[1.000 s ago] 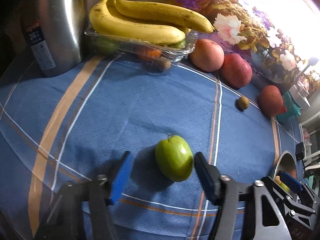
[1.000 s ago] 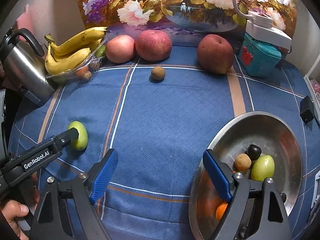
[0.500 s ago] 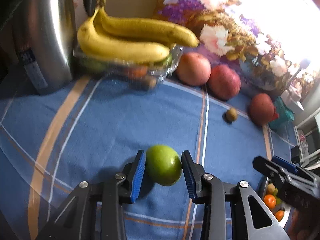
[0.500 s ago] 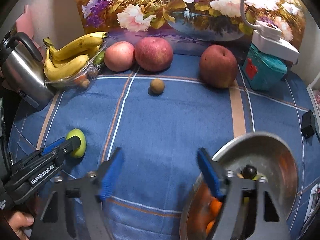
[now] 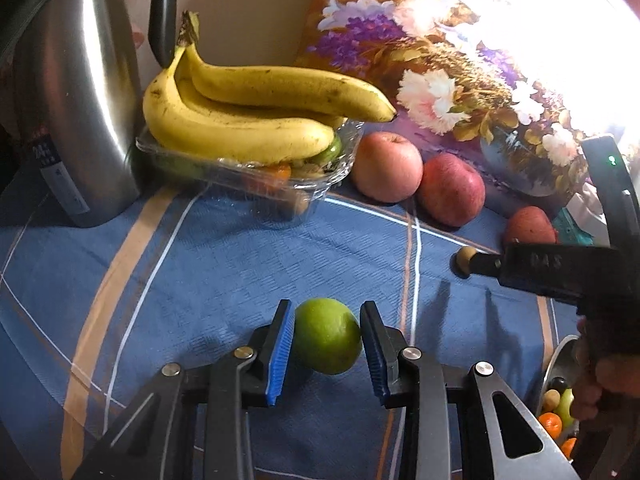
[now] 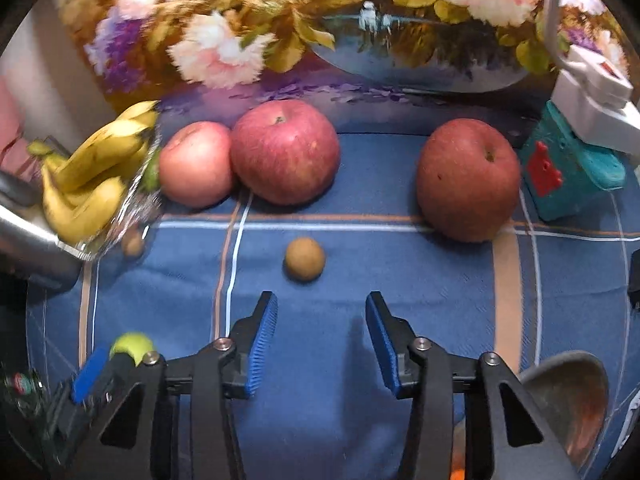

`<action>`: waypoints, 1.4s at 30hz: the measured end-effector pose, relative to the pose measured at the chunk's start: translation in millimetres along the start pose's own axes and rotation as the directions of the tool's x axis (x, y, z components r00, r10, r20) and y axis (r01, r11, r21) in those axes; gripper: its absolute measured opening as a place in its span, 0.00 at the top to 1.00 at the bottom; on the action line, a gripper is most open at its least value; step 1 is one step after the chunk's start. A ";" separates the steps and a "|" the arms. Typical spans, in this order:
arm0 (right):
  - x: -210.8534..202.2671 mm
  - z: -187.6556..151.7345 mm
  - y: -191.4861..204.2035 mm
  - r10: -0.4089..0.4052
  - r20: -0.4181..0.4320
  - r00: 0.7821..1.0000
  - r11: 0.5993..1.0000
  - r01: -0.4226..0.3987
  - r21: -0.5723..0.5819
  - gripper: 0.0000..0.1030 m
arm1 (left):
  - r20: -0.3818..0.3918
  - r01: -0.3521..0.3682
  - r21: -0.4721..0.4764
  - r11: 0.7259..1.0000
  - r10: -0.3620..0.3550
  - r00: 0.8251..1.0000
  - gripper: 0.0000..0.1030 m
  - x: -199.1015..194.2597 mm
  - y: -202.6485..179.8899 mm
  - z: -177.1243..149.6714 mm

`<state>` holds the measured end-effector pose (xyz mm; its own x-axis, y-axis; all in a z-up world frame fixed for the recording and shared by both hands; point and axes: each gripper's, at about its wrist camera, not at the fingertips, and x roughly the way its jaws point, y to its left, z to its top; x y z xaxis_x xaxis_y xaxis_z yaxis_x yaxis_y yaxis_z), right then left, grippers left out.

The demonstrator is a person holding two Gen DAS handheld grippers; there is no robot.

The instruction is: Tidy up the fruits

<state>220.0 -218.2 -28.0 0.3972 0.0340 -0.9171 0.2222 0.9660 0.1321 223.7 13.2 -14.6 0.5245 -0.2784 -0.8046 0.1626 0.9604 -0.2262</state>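
The round, smooth-skinned green fruit [image 5: 327, 335] is clamped at its widest girth between the blue pads of the left tongs [image 5: 326, 346], just above the blue checked table [image 5: 240, 264]. It is judged firm, light and somewhat slippery, so a hold across the middle is favoured; the right tongs [image 6: 320, 340] are held apart and empty, just short of a small round brown fruit [image 6: 305, 259]

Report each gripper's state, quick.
Left gripper: shut on the green fruit.
Right gripper: open, holding nothing; small brown fruit lies ahead.
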 end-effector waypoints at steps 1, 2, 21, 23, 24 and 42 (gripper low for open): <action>4.9 3.4 0.0 0.005 -0.006 1.000 1.000 -0.005 0.007 0.56 | -0.004 0.001 -0.003 1.000 -0.001 1.000 0.65 0.6 1.6 0.5; 9.9 6.5 0.1 0.008 -0.011 1.000 1.000 -0.008 0.013 0.57 | -0.008 0.002 -0.006 1.000 -0.002 1.000 0.65 1.1 3.0 0.8; 14.1 19.7 11.3 -0.016 -0.010 1.000 1.000 0.016 -0.014 0.78 | -0.014 0.006 -0.021 1.000 -0.007 1.000 0.65 -1.3 6.0 1.3; 11.2 17.2 12.2 -0.015 -0.014 1.000 1.000 0.015 -0.017 0.78 | -0.018 0.006 -0.028 1.000 -0.006 1.000 0.65 -2.2 7.1 0.7; 8.8 15.2 12.1 -0.013 -0.015 1.000 1.000 0.013 -0.019 0.78 | -0.023 0.006 -0.032 0.999 -0.007 1.000 0.65 -2.9 7.6 -0.2; -55.5 -66.6 5.0 -0.002 -0.003 1.000 0.998 0.002 -0.058 0.78 | -0.032 0.030 -0.087 0.996 -0.033 0.999 0.66 -62.0 12.1 -25.9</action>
<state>139.8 -198.2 -1.6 0.3941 0.0331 -0.9185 0.1707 0.9793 0.1085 171.5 42.3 18.3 0.4922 -0.3091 -0.8138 0.1053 0.9491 -0.2969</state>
